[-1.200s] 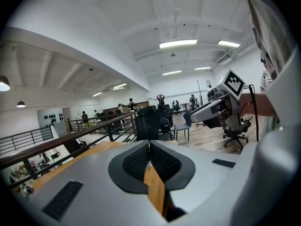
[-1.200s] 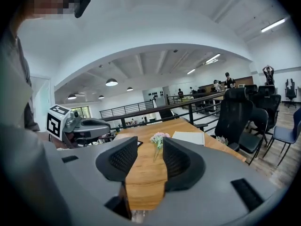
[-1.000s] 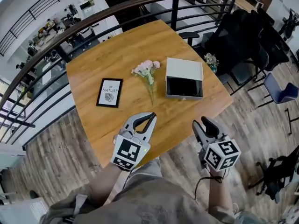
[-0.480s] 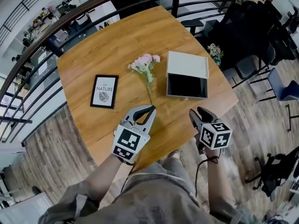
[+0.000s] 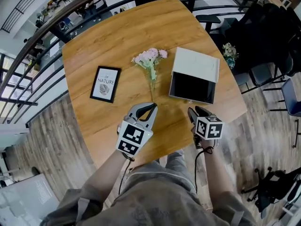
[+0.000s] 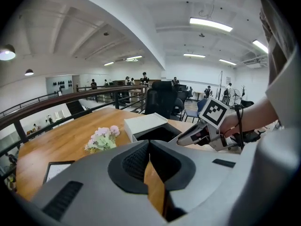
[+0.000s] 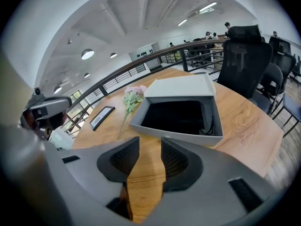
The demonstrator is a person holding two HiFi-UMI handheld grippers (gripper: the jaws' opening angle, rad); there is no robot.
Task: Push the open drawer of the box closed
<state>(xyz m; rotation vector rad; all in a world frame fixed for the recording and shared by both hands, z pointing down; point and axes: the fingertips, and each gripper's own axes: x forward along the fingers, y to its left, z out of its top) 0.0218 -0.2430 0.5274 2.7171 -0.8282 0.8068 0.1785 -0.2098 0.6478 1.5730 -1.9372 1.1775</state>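
Note:
A white box lies on the right of the wooden table, its drawer pulled out toward me and showing a black inside. My right gripper hovers just short of the drawer's front wall. Its jaws are closing, still apart, with only table wood between them. My left gripper is over the table left of the drawer, near a flower stem. Its tips meet, holding nothing.
A bunch of pink flowers lies left of the box, and a framed print lies further left. A black railing runs behind the table. Dark office chairs stand to the right, close to the table's corner.
Both grippers have moved forward over the table toward the box. The right gripper now sits close to the drawer's front, and its jaws have narrowed slightly.

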